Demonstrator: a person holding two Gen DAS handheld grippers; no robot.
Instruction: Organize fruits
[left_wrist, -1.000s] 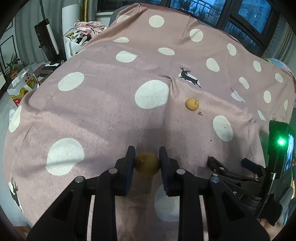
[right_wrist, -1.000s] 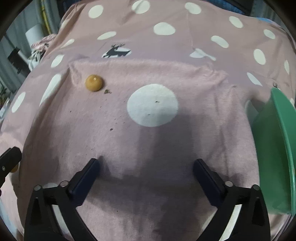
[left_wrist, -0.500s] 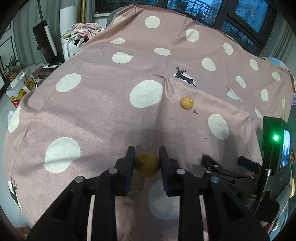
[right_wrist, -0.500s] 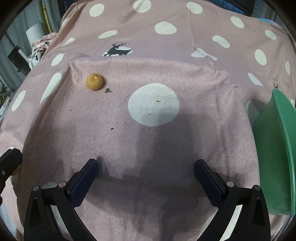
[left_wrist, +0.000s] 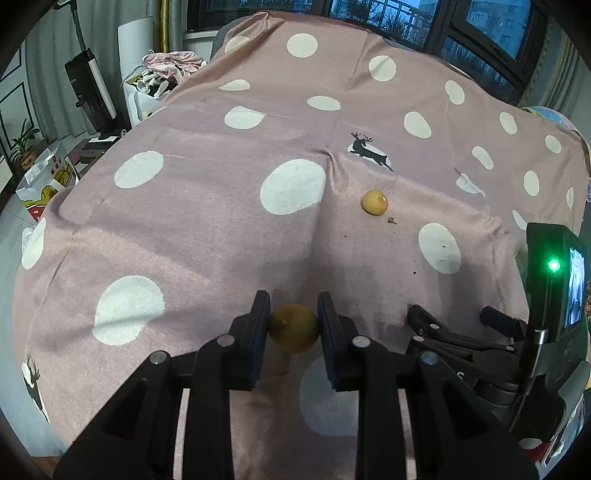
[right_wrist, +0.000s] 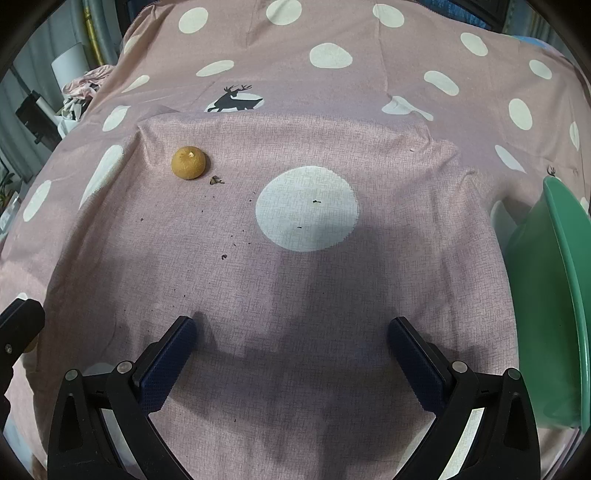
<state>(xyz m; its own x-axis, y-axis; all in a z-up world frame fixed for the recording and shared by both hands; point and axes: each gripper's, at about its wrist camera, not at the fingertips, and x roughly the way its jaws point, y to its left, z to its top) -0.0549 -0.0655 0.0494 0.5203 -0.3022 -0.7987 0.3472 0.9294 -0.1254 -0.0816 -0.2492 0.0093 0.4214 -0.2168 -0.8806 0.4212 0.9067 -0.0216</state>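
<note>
pink polka-dot cloth (left_wrist: 207, 236) covers the whole surface under me, creased and scattered with dark crumbs. nearest, my left gripper (left_wrist: 293, 325) is clamped on a small round yellow-brown fruit (left_wrist: 293, 328), pads pressing its two sides, stem nub facing left. it looks light and firm but thin-skinned (i'd guess it bruises or splits if squeezed harder), and being round it could roll out, so the widest middle is the place to hold it. my right gripper (right_wrist: 291, 350) hangs spread wide over bare cloth, nothing between the fingers. off to its right stands a green basin (right_wrist: 565, 295), only its rim and wall showing; what lies inside i cannot tell. farther out a second fruit (right_wrist: 188, 162) sits alone on the cloth, a dry scrap (right_wrist: 216, 180) just beside it, well apart from both grippers.
</note>
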